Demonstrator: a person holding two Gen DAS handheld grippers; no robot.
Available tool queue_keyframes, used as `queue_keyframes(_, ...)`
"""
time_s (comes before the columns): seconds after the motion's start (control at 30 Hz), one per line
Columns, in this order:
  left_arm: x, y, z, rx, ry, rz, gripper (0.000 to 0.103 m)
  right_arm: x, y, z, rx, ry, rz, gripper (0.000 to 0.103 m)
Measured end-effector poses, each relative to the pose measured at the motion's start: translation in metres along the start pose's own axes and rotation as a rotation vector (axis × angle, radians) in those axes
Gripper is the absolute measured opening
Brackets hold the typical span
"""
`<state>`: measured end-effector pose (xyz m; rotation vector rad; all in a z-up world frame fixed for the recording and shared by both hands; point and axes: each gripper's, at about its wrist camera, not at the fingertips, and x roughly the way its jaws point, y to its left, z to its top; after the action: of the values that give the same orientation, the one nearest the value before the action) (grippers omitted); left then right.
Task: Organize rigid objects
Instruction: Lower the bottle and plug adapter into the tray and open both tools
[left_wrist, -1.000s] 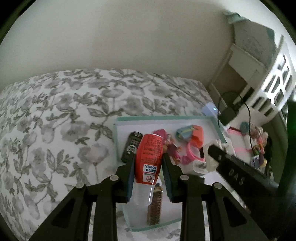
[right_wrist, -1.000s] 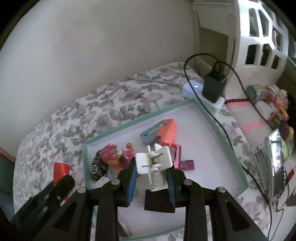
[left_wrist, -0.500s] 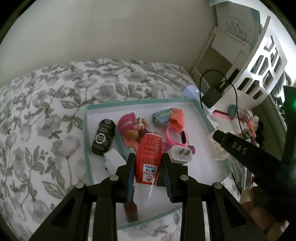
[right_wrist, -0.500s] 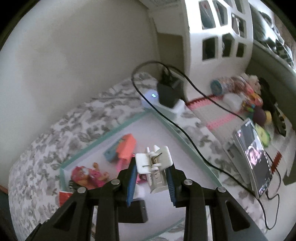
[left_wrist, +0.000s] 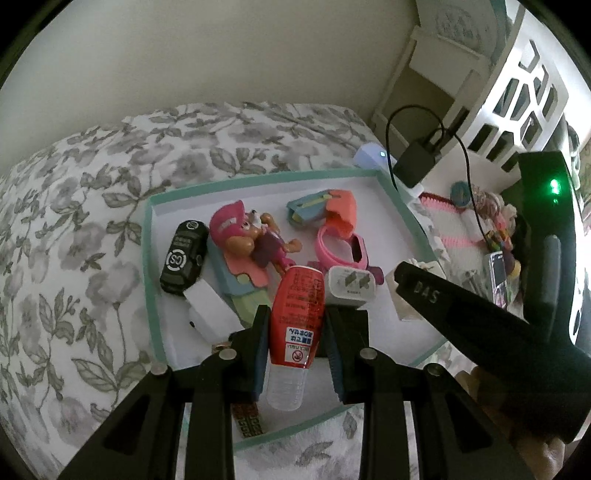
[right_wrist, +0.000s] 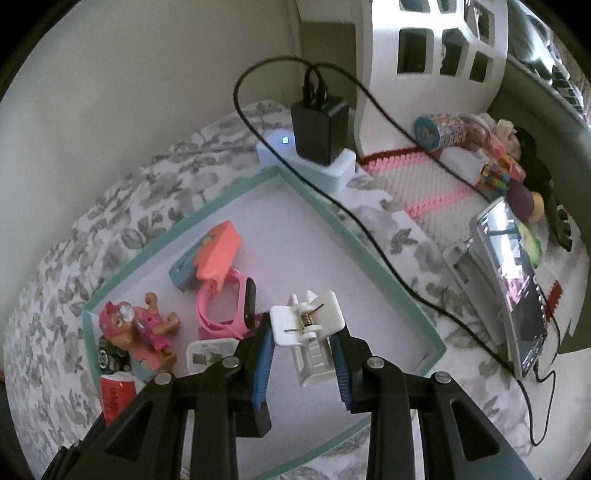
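My left gripper (left_wrist: 295, 325) is shut on a red-labelled clear bottle (left_wrist: 297, 321), held over the near part of a teal-rimmed white tray (left_wrist: 147, 280). My right gripper (right_wrist: 303, 350) is shut on a white spring clip (right_wrist: 308, 325), held over the tray (right_wrist: 369, 254). In the tray lie a pink toy dog (left_wrist: 251, 240), a black toy car (left_wrist: 183, 251), an orange and blue toy (left_wrist: 325, 210), a pink watch band (left_wrist: 343, 251), a white plug adapter (left_wrist: 351, 286) and a white block (left_wrist: 210, 314). The bottle also shows in the right wrist view (right_wrist: 114, 397).
The tray lies on a grey floral cloth (left_wrist: 74, 206). Beyond its far corner stands a white power strip (right_wrist: 314, 162) with a black charger (right_wrist: 319, 125) and cable. A phone on a stand (right_wrist: 517, 291), a pink mat and small toys lie to the right.
Both grippers moved over the tray while keeping their holds. The left view pushed forward over the toys. The right view swung right, then back left and lower toward the tray.
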<state>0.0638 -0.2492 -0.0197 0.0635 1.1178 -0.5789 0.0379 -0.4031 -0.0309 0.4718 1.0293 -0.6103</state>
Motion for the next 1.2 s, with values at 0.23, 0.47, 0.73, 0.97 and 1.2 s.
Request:
queue_keyframes(0.23,0.007,-0.001,-0.003,0.005,0.026,0.011,0.03,0.011,-0.002,-0.006,0.018,0.036,0.009,0.032)
queue_keyframes(0.47,0.015,0.005,-0.004,-0.02,0.058,0.027,0.03,0.022,0.001,-0.009,0.008,0.076,0.018,0.032)
queue_keyframes(0.73,0.016,0.011,-0.004,-0.055,0.065,0.026,0.03,0.024,0.001,-0.01,0.009,0.089,0.016,0.032)
queue_keyframes(0.97,0.012,0.013,-0.002,-0.064,0.059,0.024,0.031,0.022,0.004,-0.009,-0.009,0.088,0.017,0.041)
queue_keyframes(1.2,-0.002,0.019,0.003,-0.084,0.015,0.032,0.031,0.009,0.009,-0.004,-0.024,0.058,0.021,0.057)
